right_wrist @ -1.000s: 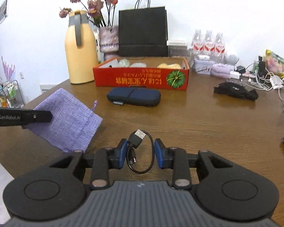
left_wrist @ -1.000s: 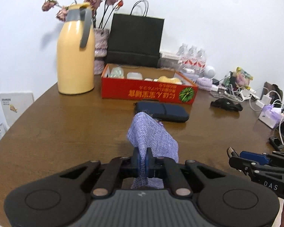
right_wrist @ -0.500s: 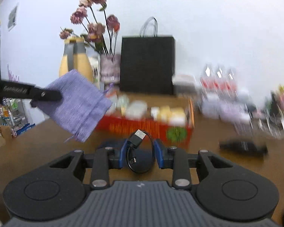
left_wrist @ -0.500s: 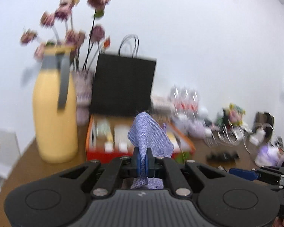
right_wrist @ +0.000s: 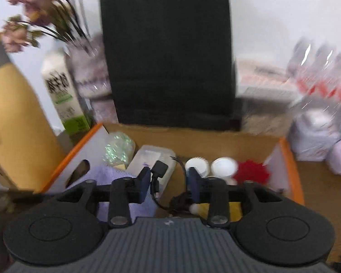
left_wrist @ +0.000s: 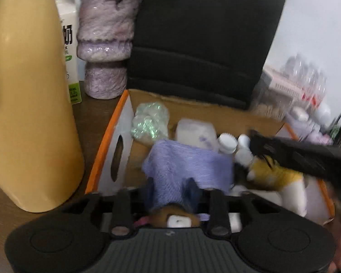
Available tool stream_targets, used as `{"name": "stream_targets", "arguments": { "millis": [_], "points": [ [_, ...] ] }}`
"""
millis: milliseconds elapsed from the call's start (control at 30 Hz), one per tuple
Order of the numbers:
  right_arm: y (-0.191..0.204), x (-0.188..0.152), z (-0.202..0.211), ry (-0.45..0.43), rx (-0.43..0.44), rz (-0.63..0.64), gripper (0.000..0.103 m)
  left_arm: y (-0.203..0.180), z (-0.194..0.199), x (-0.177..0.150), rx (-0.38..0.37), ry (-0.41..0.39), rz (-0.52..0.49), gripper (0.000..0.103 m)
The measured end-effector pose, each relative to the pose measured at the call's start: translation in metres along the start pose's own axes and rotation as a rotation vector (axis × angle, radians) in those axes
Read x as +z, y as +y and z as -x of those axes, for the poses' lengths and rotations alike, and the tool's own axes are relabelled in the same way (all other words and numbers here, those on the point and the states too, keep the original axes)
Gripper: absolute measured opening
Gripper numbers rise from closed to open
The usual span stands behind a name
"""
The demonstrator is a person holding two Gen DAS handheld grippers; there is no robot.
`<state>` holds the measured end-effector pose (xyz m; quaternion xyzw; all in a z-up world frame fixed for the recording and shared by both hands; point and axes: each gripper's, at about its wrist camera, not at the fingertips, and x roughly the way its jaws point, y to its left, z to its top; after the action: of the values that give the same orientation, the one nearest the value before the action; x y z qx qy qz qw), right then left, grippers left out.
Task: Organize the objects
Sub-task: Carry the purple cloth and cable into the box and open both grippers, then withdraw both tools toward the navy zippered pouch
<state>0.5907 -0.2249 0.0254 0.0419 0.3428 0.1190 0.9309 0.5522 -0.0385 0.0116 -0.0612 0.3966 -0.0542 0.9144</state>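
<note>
Now both claws hang over the orange-edged cardboard box [left_wrist: 106,145], which stands on the brown desk [left_wrist: 2,195] in front of a black paper bag [left_wrist: 200,38].

The left claw [left_wrist: 170,190] has just been opening, and its blue pads stand apart. The lilac cloth pouch [left_wrist: 188,163] sits between them and spreads forward into the left half of the box; blur hides whether the pads still touch the cloth. Beyond the pouch in the box lie a shiny greenish wrapper [left_wrist: 150,122], a clear plastic tub [left_wrist: 196,132] and white bottle caps [left_wrist: 227,142]. To the right of the pouch is something yellow and white [left_wrist: 277,177].

The right claw [right_wrist: 168,179] has also just been opening, and its pads are parted. The black USB cable [right_wrist: 158,175] hangs between them with its plug beside the left pad; I cannot tell whether it is still gripped. Under this claw the pouch shows at the box's left end, and a red frilly thing [right_wrist: 251,171] lies toward the box's right end.

Left of the box stand a yellow thermos [left_wrist: 27,91], a milk carton [right_wrist: 63,95] and a mauve vase [left_wrist: 104,45] of dried flowers. Right of it, blurred water bottles [right_wrist: 322,68] stand by the wall.
</note>
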Motion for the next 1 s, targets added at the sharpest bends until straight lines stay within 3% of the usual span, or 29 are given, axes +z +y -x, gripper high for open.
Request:
{"name": "stream_targets", "arguments": {
  "millis": [67, 100, 200, 267, 333, 433, 533, 633, 1000],
  "points": [
    [-0.001, -0.004, -0.015, 0.025, 0.025, -0.03, 0.054, -0.001, 0.008, -0.003, -0.016, -0.011, -0.027, 0.075],
    [0.0, -0.008, -0.015, 0.013, 0.019, -0.039, 0.056, -0.001, 0.017, -0.006, -0.01, -0.03, -0.072, 0.078],
    [0.002, -0.017, 0.012, -0.062, 0.011, -0.057, 0.078, -0.013, 0.042, -0.013, 0.07, -0.081, -0.227, 0.084],
    [0.008, -0.021, 0.043, -0.113, -0.018, -0.013, 0.093, -0.016, 0.07, -0.024, 0.096, -0.148, -0.234, 0.088],
    [0.014, -0.034, 0.08, -0.155, -0.044, 0.044, 0.103, -0.016, 0.092, -0.037, 0.066, -0.156, -0.187, 0.093],
    [0.024, -0.065, 0.13, -0.169, -0.057, 0.101, 0.103, -0.024, 0.12, -0.056, -0.02, -0.116, -0.204, 0.093],
    [0.028, -0.097, 0.168, -0.15, -0.112, 0.066, 0.103, -0.038, 0.14, -0.082, -0.018, -0.1, -0.265, 0.093],
    [0.028, -0.124, 0.196, -0.144, -0.141, 0.037, 0.103, -0.045, 0.158, -0.111, -0.036, -0.076, -0.26, 0.093],
    [0.036, -0.189, 0.269, -0.141, -0.138, -0.032, 0.103, -0.054, 0.216, -0.18, -0.096, -0.043, -0.215, 0.093]
  ]
}}
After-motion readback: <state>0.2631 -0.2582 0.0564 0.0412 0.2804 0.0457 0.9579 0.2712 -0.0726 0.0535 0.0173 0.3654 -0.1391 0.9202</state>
